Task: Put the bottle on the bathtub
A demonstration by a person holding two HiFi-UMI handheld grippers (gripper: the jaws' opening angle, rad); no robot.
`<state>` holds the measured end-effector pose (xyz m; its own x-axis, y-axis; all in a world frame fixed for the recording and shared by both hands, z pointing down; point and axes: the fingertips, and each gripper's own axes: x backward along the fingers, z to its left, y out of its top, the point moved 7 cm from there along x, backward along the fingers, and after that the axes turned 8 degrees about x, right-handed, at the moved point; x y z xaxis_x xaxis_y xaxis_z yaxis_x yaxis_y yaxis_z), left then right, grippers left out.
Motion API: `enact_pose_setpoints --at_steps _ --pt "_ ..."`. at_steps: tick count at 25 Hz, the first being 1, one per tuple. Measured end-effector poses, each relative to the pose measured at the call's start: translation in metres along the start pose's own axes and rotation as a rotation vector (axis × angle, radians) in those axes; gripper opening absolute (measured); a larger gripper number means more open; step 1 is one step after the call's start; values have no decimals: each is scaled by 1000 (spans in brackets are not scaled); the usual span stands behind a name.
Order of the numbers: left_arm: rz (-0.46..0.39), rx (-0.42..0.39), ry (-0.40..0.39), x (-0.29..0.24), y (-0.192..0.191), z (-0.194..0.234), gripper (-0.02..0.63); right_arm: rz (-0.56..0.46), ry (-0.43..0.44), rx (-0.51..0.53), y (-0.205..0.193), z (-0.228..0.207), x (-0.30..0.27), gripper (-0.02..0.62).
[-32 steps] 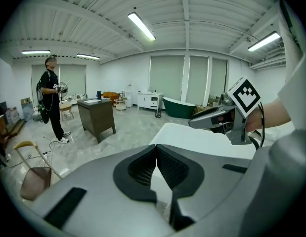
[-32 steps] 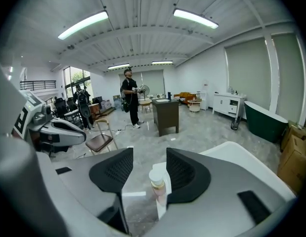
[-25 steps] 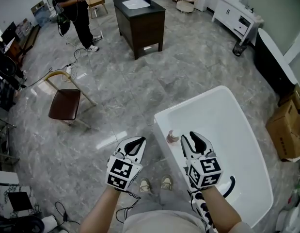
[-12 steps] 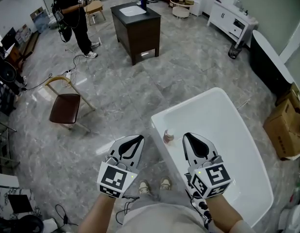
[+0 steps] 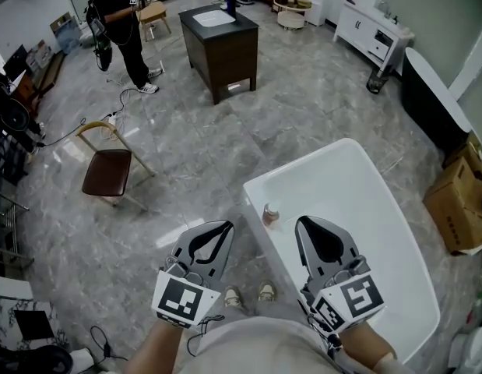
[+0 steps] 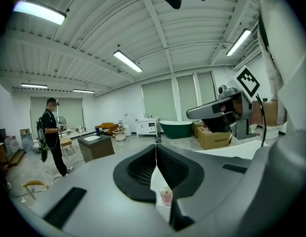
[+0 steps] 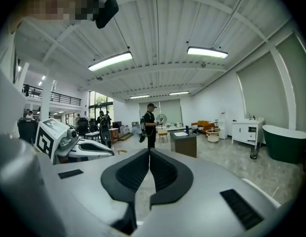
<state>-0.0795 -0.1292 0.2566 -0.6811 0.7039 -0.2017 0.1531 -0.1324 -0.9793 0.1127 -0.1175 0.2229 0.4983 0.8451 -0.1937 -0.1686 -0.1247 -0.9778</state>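
A small pinkish bottle (image 5: 270,213) with a pale cap stands upright on the near left rim of the white bathtub (image 5: 373,209). It shows through the gap below the left jaws as the bottle (image 6: 165,196). My left gripper (image 5: 219,228) hangs over the floor left of the tub, jaws shut and empty. My right gripper (image 5: 314,226) is over the tub's near end, right of the bottle, also shut with nothing held. Both tips are a short way from the bottle and apart from it. The left gripper (image 6: 155,147) and right gripper (image 7: 149,152) tips meet in their own views.
A brown chair (image 5: 107,168) stands on the grey floor at left. A dark vanity cabinet (image 5: 219,39) and a person (image 5: 122,22) are farther back. Cardboard boxes (image 5: 459,209) sit right of the tub. A dark tub (image 5: 434,107) lies at far right. My feet (image 5: 245,294) are beside the tub.
Both grippers drew back toward me and apart from the bottle, which stays standing on the tub rim. The view shifted slightly.
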Motion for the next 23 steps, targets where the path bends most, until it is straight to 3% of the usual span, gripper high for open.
enact_pose_setpoints --at_steps 4,23 --pt "13 -45 1 9 -9 -2 21 12 11 -15 -5 11 8 32" --pt "-7 -28 32 12 9 3 21 32 40 13 -2 10 -2 32"
